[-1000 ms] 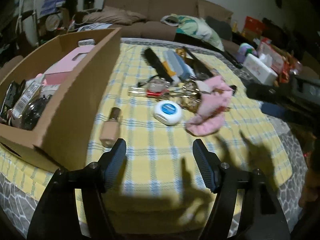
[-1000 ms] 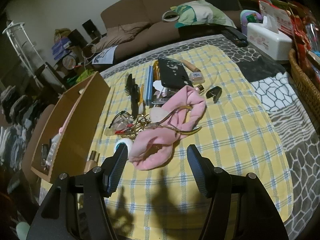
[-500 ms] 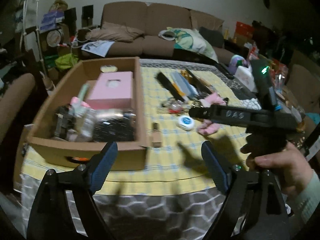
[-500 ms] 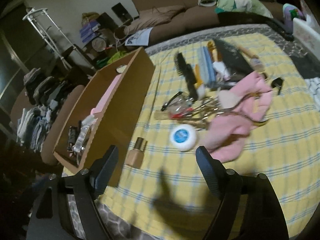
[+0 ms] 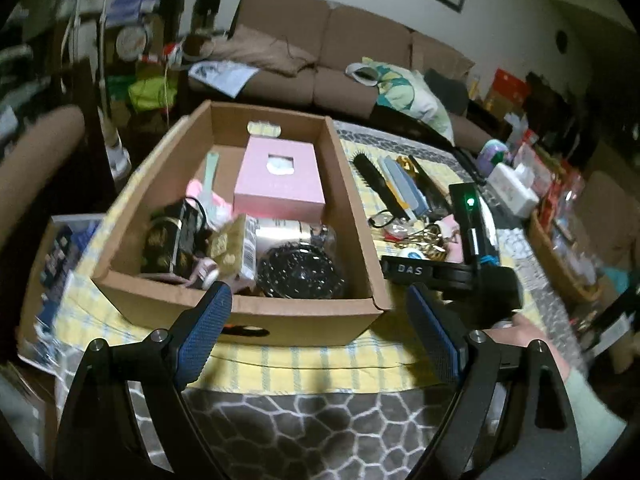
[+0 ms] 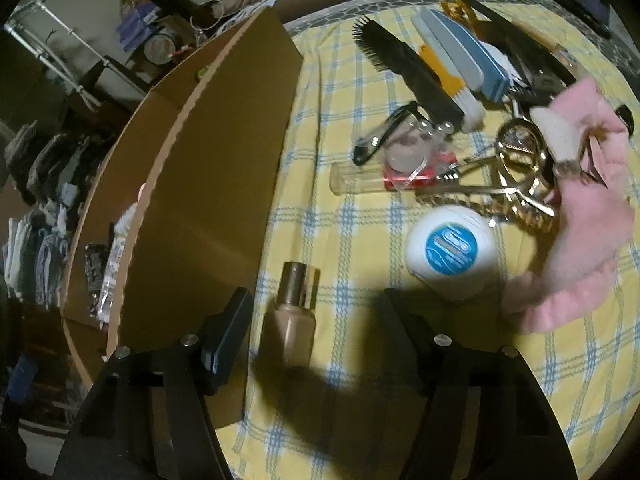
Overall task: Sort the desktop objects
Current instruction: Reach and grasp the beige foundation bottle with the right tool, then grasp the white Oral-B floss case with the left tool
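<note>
Both tongs have shifted since the earlier frames: the left tongs [image 5: 316, 336] have pulled back and risen, so the whole cardboard box [image 5: 304, 322] now shows from above with its near wall just beyond the blue pads, while the right tongs [image 6: 316, 330] have dropped low and close over the yellow checked cloth [image 6: 340, 60] on the desk. Each pair stands wide open, gripping nothing. Inside the box lie a pink carton [image 5: 280, 180], a dark glittery pouch [image 5: 300, 272] and other packed items. In the left view the right device [image 5: 472, 264], marked DAS with a green light, reaches across beside the box's right wall, the person's right hand [image 5: 532, 340] behind it. In the right view the box wall [image 6: 208, 184] rises tall at left, just beside the left finger. A beige foundation bottle [image 6: 294, 312] lies on the cloth between the open fingers of the right tongs, nearer the left one, its gold cap pointing away. A white round tin with a blue label [image 6: 452, 248] sits just beyond the right finger. Farther off lie a black hairbrush [image 6: 404, 68], a blue nail buffer [image 6: 464, 52], gold scissors [image 6: 516, 168], a clear tube [image 6: 360, 178] and a pink cloth [image 6: 584, 208], crowded and touching one another.
</note>
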`<state>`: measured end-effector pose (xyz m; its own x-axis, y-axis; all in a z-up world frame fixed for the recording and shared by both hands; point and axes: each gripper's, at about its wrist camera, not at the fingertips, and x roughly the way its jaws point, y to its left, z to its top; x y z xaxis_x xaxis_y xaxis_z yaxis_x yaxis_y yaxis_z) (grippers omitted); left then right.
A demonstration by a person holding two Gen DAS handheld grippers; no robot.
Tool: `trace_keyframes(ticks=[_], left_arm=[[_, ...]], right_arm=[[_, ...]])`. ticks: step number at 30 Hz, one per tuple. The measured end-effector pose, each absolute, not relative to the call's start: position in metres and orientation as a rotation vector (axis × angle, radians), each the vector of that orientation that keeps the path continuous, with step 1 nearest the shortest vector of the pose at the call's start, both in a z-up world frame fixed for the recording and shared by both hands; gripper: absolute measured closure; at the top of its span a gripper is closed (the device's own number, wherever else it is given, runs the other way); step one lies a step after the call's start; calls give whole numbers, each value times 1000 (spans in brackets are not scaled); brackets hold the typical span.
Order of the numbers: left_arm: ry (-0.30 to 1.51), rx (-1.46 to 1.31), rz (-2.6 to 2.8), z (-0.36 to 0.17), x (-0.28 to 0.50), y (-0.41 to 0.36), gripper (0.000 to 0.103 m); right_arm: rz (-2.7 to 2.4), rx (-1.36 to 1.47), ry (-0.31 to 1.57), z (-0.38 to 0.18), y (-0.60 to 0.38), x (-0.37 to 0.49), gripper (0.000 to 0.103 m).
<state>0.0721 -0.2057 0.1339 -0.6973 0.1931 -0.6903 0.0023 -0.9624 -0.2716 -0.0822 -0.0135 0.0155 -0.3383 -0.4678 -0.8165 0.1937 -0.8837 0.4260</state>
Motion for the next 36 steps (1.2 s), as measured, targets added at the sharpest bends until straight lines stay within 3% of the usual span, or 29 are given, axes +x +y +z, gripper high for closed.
trace_keyframes(ticks=[3, 6, 9, 11, 20, 26, 36], left_arm=[[-426, -1173, 2763, 135, 73, -209, 15], [-425, -1166, 2760, 136, 74, -207, 15], [-422, -1175, 2760, 135, 73, -206, 15], [-408, -1176, 2769, 135, 74, -205, 15], [-326, -1164, 2762, 133, 74, -185, 15], [-148, -1139, 2739, 128, 72, -142, 15], [102, -1091, 2650, 117, 37, -42, 15]], right_arm=[[-2277, 1489, -319, 15, -16, -85, 38], [-2323, 1478, -126, 18, -30, -82, 46], [-2364, 1469, 95, 18, -45, -76, 63], [-2371, 1464, 191, 18, -49, -71, 83], [-2276, 1499, -191, 24, 19, -65, 85], [-2291, 1398, -441, 47, 83, -52, 85], [-2376, 1296, -636, 76, 152, -51, 85]])
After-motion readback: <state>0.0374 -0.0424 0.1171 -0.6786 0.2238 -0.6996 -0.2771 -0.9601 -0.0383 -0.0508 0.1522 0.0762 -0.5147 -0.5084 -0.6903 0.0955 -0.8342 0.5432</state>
